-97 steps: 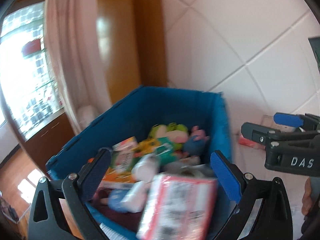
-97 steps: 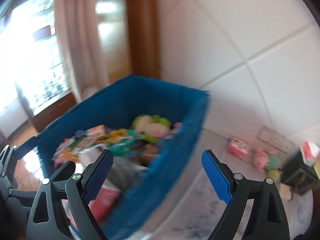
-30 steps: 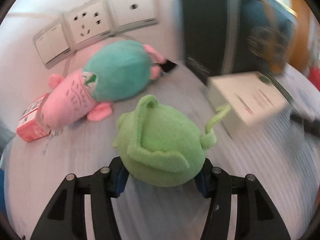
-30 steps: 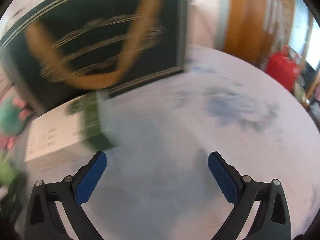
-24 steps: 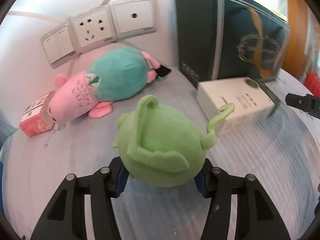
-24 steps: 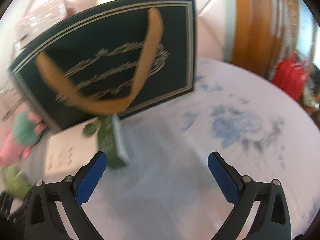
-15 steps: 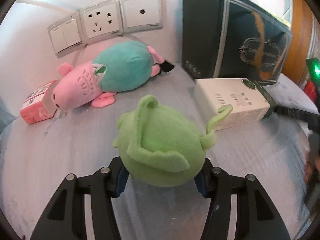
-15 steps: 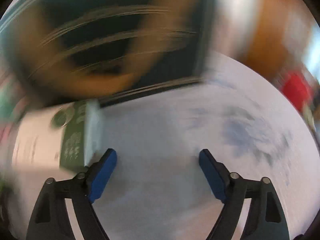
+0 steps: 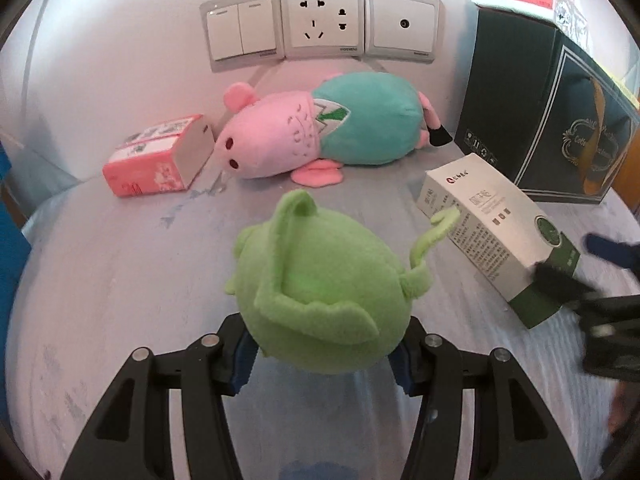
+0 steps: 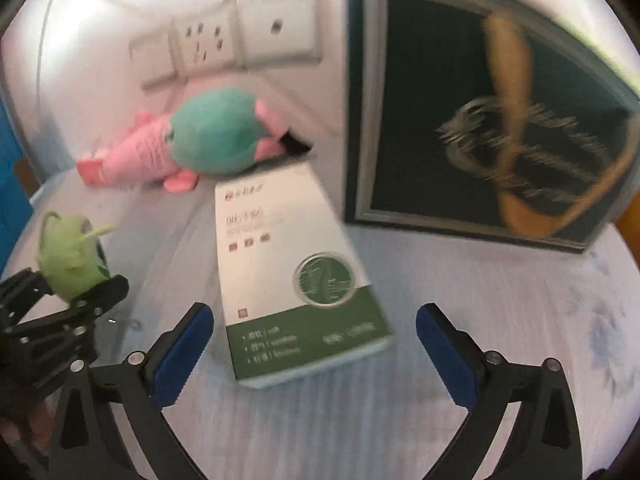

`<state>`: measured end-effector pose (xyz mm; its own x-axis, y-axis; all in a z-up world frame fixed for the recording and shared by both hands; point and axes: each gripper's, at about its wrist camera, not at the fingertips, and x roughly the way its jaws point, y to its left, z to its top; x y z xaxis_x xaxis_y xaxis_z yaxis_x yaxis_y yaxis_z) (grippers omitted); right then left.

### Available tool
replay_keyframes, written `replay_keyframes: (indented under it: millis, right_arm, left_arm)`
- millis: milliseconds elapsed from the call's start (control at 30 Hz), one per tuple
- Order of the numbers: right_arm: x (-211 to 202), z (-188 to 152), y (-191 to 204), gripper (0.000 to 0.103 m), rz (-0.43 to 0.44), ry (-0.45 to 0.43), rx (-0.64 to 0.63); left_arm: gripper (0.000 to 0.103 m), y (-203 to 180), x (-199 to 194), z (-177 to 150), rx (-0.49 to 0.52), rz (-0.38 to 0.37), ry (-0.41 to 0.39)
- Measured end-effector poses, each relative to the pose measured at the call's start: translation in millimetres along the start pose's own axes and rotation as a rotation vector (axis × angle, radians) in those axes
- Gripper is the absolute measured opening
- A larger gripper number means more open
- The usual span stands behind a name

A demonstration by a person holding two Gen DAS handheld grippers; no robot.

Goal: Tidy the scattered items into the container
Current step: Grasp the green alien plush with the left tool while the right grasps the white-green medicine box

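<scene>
— Green toy [image 9: 320,292], where is it?
— Low in the middle of the left view. The left gripper [image 9: 322,354] squeezes it from both sides.

— And the right gripper [image 10: 314,344]?
— Its fingers are spread wide, low in the right view. The white and green box [image 10: 292,264] lies flat on the table [image 9: 120,264] with its near end between them. I cannot tell if they touch it.

— What else is there?
— A pink and teal pig toy [image 9: 320,128] lies in the upper middle, by the wall. A pink carton [image 9: 156,156] is at its left. A dark bag [image 10: 480,120] stands at the upper right.
</scene>
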<state>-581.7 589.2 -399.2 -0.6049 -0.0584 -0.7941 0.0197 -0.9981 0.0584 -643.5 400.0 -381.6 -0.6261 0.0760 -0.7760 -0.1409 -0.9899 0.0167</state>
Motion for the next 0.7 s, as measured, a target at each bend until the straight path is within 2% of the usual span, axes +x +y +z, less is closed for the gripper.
replay_keyframes:
  millis: [33,133,167,200,233,367,500,700]
  right_arm:
    - [7,1,3,0.103,0.013,0.010,0.000]
    - [20,-7,0,0.102,-0.021,0.012,0.009]
    - [19,-9,1,0.098,-0.035,0.005,0.011]
    - [17,-9,3,0.087,-0.050,-0.007,0.013]
    - [16,-10,3,0.085,-0.045,-0.003,0.020]
    - [11,-17,14,0.083,-0.055,0.026,-0.007]
    - [4,-27,18,0.083,-0.046,0.037,0.033]
    - [-25,-36,29,0.082,-0.002,0.013,0.088]
  left_arm:
    - [0.054,-2,0,-1,0.000,0.003,-0.003]
    - [0.054,-9,3,-4,0.010,0.023,-0.010]
    - [0.054,-11,6,-6,0.011,0.022,-0.004]
    - [0.054,-13,8,-7,0.013,0.022,0.001]
    - [0.054,-15,10,-9,0.015,0.025,0.004]
    - [0.054,-18,10,-15,0.018,0.031,0.001]
    - [0.054,-17,3,-20,0.020,0.038,0.002]
    - [0.054,-4,-30,-26,0.026,0.069,-0.041]
